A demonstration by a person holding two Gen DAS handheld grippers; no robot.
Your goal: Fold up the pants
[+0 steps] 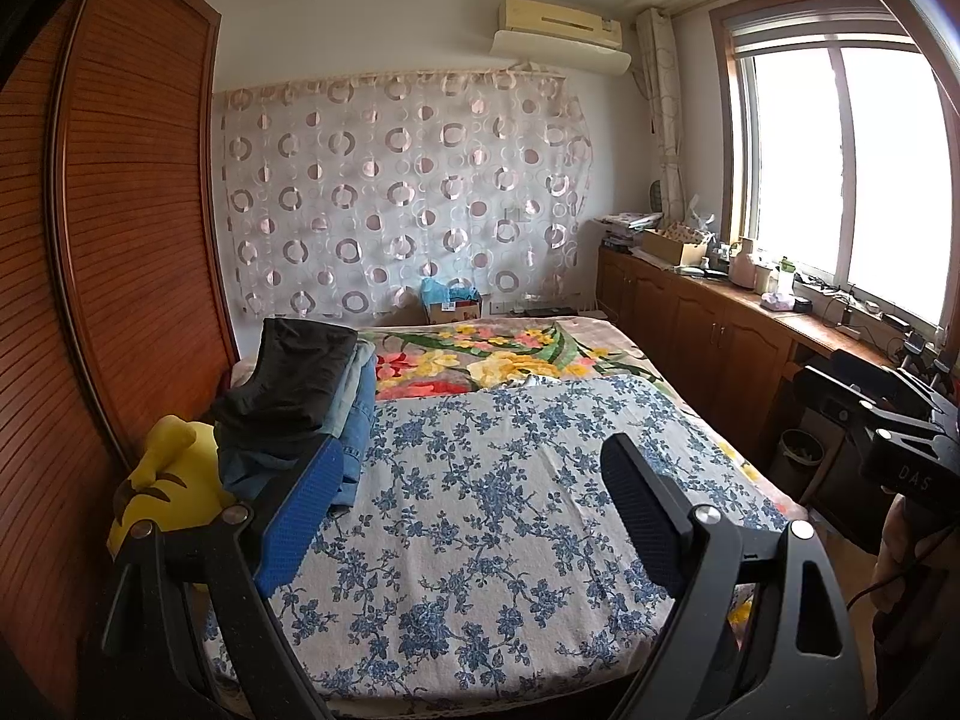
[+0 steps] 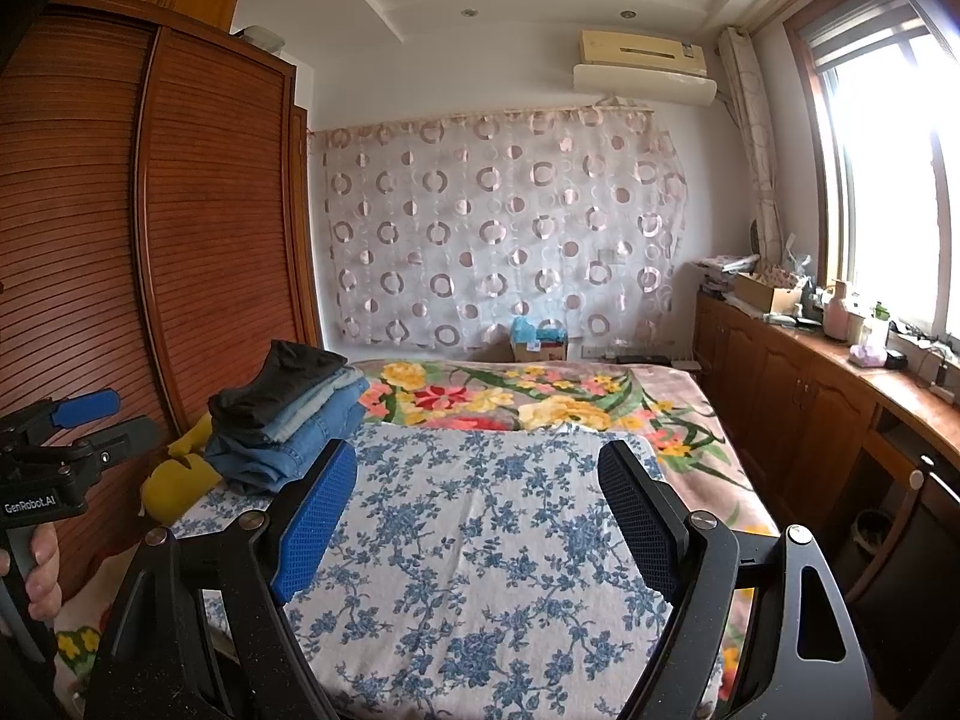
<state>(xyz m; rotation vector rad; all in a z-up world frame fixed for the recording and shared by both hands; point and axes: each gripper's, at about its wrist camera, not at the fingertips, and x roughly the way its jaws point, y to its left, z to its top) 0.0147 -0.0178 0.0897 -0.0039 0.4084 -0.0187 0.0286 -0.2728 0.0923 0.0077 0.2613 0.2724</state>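
Both my fingers (image 1: 474,516) (image 2: 480,516) hang spread, empty; stacked folded denim and black pants (image 2: 288,420) lie left of them, nearer my left hand (image 2: 36,564).

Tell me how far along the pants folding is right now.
Done: a stack of folded pants, dark pair on top of jeans, sits at the bed's left edge beside a yellow plush toy. In hand: nothing; the left claw and right claw are both open and empty. Left: no unfolded pants show on the blue floral sheet.
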